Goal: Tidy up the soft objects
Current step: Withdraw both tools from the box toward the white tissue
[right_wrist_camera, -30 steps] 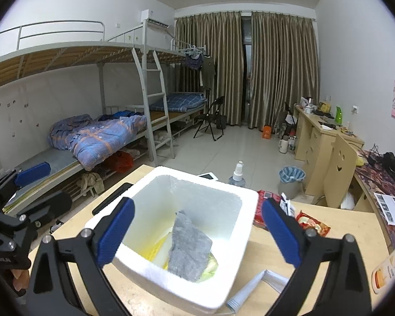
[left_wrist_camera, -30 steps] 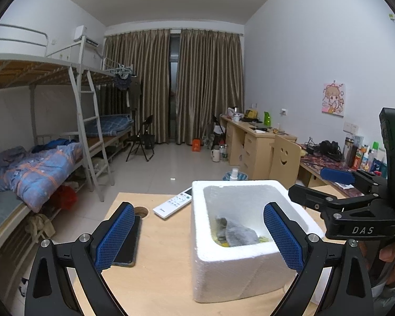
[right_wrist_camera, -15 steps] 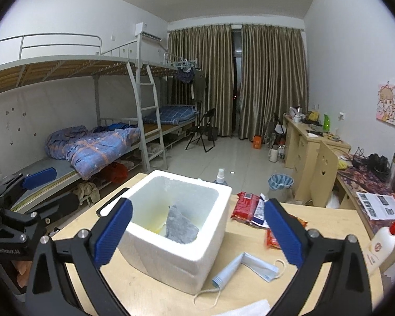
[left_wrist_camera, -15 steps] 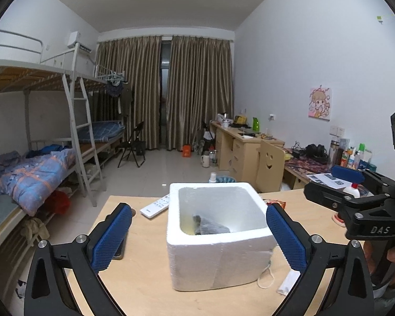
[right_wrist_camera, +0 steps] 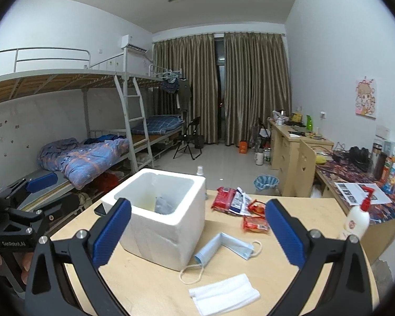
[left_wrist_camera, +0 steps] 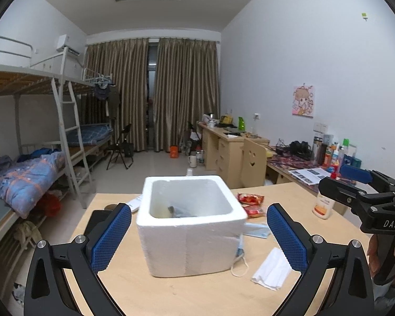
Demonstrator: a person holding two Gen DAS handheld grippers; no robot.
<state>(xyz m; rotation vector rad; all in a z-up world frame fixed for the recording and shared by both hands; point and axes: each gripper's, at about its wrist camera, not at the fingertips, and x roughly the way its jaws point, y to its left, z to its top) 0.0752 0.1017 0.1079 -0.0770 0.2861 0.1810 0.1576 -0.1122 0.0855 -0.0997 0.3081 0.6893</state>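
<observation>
A white foam box (left_wrist_camera: pixel 192 226) (right_wrist_camera: pixel 160 216) stands on the wooden table with a grey cloth (right_wrist_camera: pixel 163 205) (left_wrist_camera: pixel 180 210) and something yellow inside. A blue face mask (right_wrist_camera: pixel 223 247) (left_wrist_camera: pixel 256 230) lies right of the box. A folded white cloth (right_wrist_camera: pixel 223 293) (left_wrist_camera: pixel 272 270) lies nearer the front. My left gripper (left_wrist_camera: pixel 198 239) is open and empty, in front of the box. My right gripper (right_wrist_camera: pixel 197 234) is open and empty, back from the box and mask.
Red snack packets (right_wrist_camera: pixel 237 205) (left_wrist_camera: pixel 250 202) lie behind the mask. A lotion pump bottle (right_wrist_camera: pixel 358 218) (left_wrist_camera: pixel 324 202) stands at the table's right edge. A remote (left_wrist_camera: pixel 134 204) and a dark phone (left_wrist_camera: pixel 96 217) lie left of the box. Bunk beds stand left, desks right.
Both grippers have pulled back and up from the box, which now looks smaller. The mask, white cloth and snacks have come into view. The grey cloth stays in the box.
</observation>
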